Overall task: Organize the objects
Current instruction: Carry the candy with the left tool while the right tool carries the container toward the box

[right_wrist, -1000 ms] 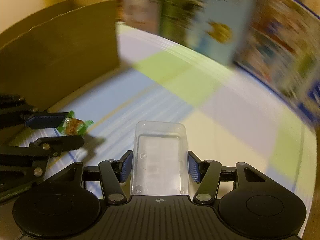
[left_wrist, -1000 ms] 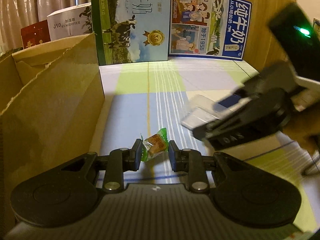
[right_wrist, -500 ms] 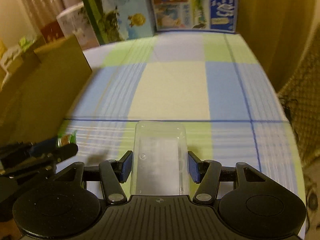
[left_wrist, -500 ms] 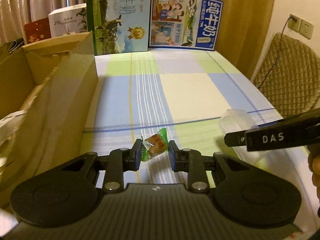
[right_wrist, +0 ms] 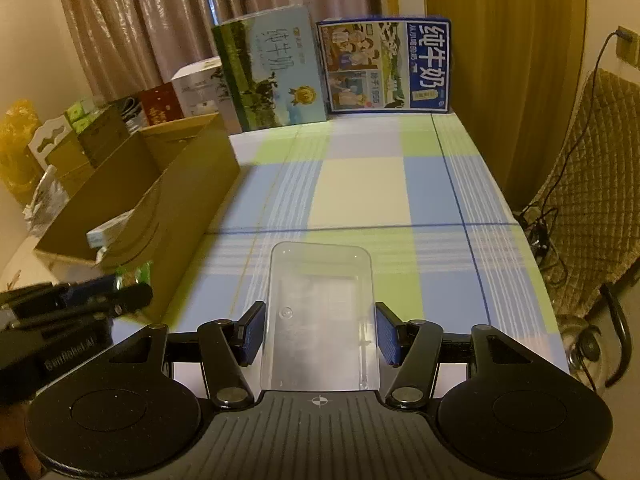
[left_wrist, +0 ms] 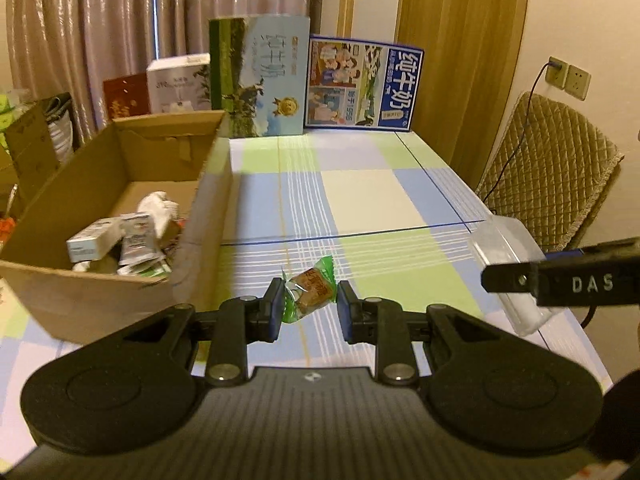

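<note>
So the left gripper [left_wrist: 309, 309] had a small wrapped candy [left_wrist: 310, 290] pinched between its two pads, green wrapper ends sticking out, brownish middle. The fingers were set fairly narrow, just the width of the candy, and the whole thing hung above the checked tablecloth [left_wrist: 372, 196], not resting on it. Right beside it on the left sat the open cardboard box [left_wrist: 120, 208], already with some stuff inside: a small white carton, a couple of sachets, something crumpled and white.

The right gripper [right_wrist: 319, 333] was clamped on a clear plastic tray [right_wrist: 320, 316], its blue pads pressed against the tray's long sides, so the fingers were spread a good bit wider than the left ones. The tray poked forward past the fingertips and was lifted off the cloth too. In the left wrist view you could see it off to the right near the table edge, with one black finger marked "DAS" across it.

At the far end of the table two milk cartons [right_wrist: 384, 64] stood upright against the curtain, a green-and-blue one and a blue one next to it. A quilted chair [left_wrist: 548, 168] sat off the right side, with a cable running up to a wall socket.
</note>
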Demonstrator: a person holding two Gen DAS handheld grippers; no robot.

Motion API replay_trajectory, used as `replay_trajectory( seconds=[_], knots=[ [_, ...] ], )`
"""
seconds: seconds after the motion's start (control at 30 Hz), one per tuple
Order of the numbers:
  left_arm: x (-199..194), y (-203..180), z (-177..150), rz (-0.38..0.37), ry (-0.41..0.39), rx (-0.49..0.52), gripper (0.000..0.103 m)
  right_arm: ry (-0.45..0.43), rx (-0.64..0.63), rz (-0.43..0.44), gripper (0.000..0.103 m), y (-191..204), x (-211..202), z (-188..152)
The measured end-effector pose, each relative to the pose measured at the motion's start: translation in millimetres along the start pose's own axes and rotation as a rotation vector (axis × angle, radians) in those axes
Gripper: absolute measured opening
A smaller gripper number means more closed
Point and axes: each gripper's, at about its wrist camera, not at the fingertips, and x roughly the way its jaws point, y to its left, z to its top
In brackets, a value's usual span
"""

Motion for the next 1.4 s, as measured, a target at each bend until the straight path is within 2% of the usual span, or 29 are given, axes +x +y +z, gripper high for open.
replay_trajectory(
  seconds=[0.23,0.57,1.4],
  knots=[
    [-49,9,-11,0.012,-0.019,-0.011,0.023,-0.018,-0.016,0.003,0.054,17,-34,-25],
    [-82,16,-15,0.010,-0.029,0.006,0.023,-0.048,-0.062,0.017,0.054,45,-54,-30],
    [-105,60,-23,0.067,-0.043,-0.050,0.023,-0.019,-0.135,0.092,0.054,102,-45,-33]
  ],
)
